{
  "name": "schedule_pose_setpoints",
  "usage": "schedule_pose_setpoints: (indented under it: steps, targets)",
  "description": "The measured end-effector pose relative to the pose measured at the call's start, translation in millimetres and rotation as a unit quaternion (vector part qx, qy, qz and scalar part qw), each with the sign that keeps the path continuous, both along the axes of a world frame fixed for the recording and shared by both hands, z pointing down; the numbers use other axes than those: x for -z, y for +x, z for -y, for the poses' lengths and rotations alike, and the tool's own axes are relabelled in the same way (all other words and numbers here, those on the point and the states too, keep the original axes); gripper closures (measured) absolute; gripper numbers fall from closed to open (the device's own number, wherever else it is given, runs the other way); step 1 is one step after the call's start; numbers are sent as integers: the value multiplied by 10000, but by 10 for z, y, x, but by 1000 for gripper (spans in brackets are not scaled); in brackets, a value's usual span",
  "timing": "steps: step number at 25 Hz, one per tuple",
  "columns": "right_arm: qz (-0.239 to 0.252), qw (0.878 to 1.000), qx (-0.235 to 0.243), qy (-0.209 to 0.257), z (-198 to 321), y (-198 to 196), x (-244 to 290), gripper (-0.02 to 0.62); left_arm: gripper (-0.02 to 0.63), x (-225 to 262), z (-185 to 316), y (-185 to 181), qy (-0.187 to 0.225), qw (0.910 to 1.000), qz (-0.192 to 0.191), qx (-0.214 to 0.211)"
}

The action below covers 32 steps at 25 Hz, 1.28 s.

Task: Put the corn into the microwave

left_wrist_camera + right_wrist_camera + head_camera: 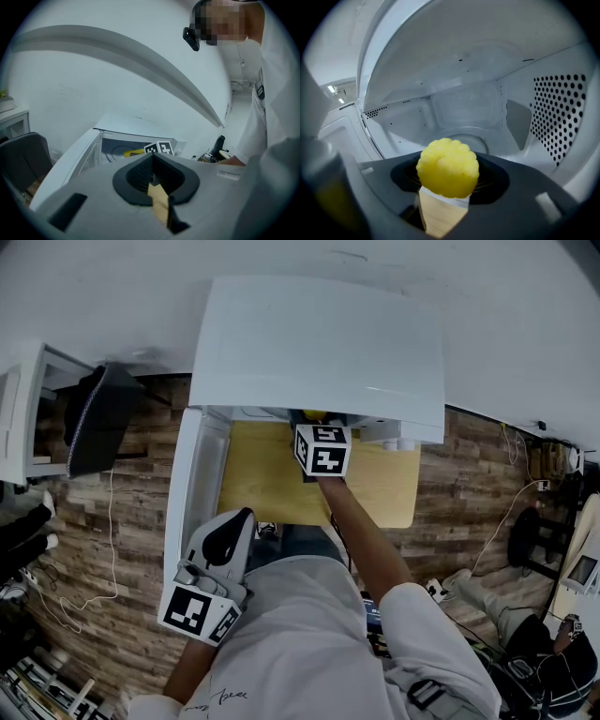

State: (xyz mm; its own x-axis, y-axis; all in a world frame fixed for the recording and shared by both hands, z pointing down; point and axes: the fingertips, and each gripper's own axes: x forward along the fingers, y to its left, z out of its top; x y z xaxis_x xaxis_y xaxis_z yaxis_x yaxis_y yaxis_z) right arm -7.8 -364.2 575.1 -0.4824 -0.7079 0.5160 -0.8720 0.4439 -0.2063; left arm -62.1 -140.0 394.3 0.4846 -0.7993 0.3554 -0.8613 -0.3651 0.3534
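The yellow corn (447,167) is end-on in the right gripper view, and my right gripper (447,180) is shut on it. It hangs inside the white microwave cavity (464,108), above the round turntable (471,139). In the head view the right gripper (322,448) reaches under the microwave (319,343) at its mouth, with a bit of corn (314,414) showing. My left gripper (220,549) is held low by my body, next to the open door (184,502), shut on nothing. The left gripper view shows its jaws (152,161) together, with the corn (132,151) beyond them.
The microwave sits on a light wooden table (272,488) against a white wall. A perforated panel (562,112) lines the cavity's right wall. A dark chair (98,418) stands to the left, and cables and gear (544,521) lie on the plank floor at right.
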Motion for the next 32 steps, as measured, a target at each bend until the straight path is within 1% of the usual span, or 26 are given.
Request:
schedule_pose_setpoints:
  steps: [5, 9, 18, 24, 29, 32]
  targets:
    - [-115, 9999, -15, 92, 42, -32, -35, 334, 618, -13, -7, 4, -16, 10000, 9, 15]
    - [-352, 9992, -2, 180, 102, -51, -69, 334, 618, -8, -3, 18, -17, 10000, 31, 13]
    - [-631, 9978, -46, 186, 167, -50, -173, 334, 618, -39, -39, 8, -62, 10000, 48, 35]
    - [-916, 9955, -43, 233, 226, -46, -242, 334, 617, -3, -68, 52, 39, 10000, -9, -77]
    - [-872, 9959, -90, 203, 286, -41, -263, 334, 618, -26, -77, 40, -15, 10000, 27, -57]
    - [-998, 9946, -132, 241, 323, -26, -274, 334, 618, -39, -82, 44, -34, 10000, 33, -65]
